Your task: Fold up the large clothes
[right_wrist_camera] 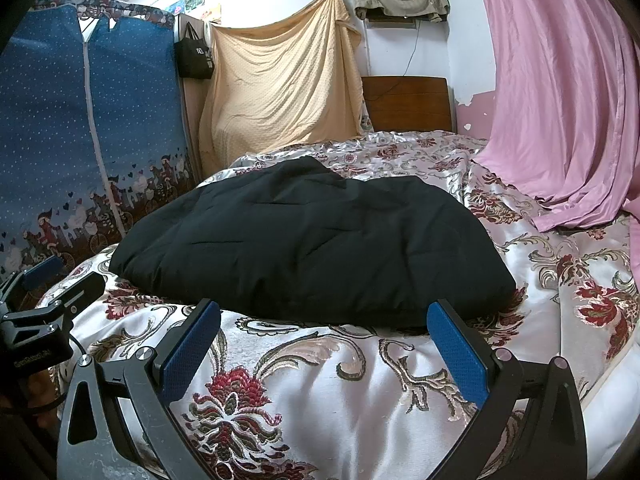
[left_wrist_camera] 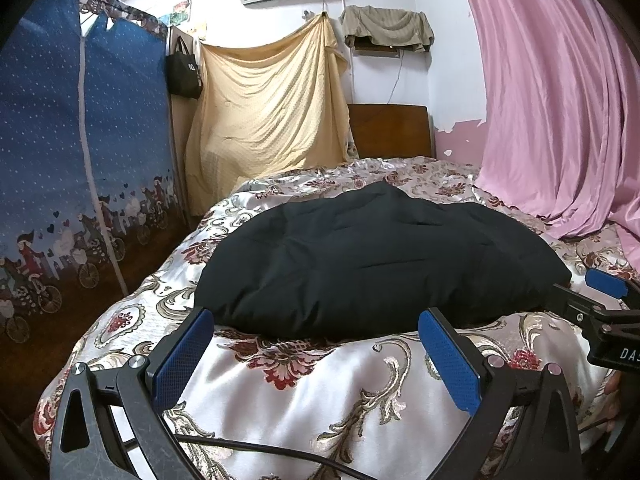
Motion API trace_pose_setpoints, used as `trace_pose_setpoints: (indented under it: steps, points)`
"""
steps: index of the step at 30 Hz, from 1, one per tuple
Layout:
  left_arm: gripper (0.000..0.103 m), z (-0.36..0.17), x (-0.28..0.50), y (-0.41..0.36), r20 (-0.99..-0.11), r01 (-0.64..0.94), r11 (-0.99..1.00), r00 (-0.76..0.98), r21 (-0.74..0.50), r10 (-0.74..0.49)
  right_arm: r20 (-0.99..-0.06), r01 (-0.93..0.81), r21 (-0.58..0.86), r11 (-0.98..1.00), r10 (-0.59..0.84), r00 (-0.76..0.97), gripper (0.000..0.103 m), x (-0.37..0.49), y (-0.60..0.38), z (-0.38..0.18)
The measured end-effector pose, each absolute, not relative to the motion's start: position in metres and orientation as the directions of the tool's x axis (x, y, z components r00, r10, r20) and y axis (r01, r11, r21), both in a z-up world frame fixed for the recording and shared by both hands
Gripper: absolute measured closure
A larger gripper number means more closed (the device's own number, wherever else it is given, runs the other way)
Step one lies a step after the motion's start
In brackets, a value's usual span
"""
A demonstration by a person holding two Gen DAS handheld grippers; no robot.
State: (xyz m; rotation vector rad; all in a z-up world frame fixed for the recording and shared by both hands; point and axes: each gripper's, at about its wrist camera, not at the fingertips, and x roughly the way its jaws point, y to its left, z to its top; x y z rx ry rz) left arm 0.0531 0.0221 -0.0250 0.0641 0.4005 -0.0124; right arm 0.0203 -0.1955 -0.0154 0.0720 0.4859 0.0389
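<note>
Flowered bed cover (left_wrist_camera: 280, 400) carries a folded black garment (left_wrist_camera: 372, 264) in its middle. Left gripper (left_wrist_camera: 316, 336) and right gripper (right_wrist_camera: 324, 328) hover level just before it, fingers spread wide, holding nothing.

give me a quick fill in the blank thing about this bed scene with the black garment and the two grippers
1. The black garment lies on a floral bedspread in a ____ bundle, not spread flat.
2. Both the left gripper and the right gripper have their jaws ____.
3. Neither gripper is ____ the garment.
4. The curtain hanging beside the bed is ____ in colour.

Missing words: folded; open; touching; pink
</note>
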Motion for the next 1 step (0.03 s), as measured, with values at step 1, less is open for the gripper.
trace_pose_setpoints:
  steps: [1]
  points:
    - [0.000,-0.0250,0.0538,0.0223,-0.392,0.023,0.998,0.920,0.060,0.002,-0.465,-0.020,0.079,0.997,0.054,0.884,0.001,0.0203,-0.1953,-0.0154]
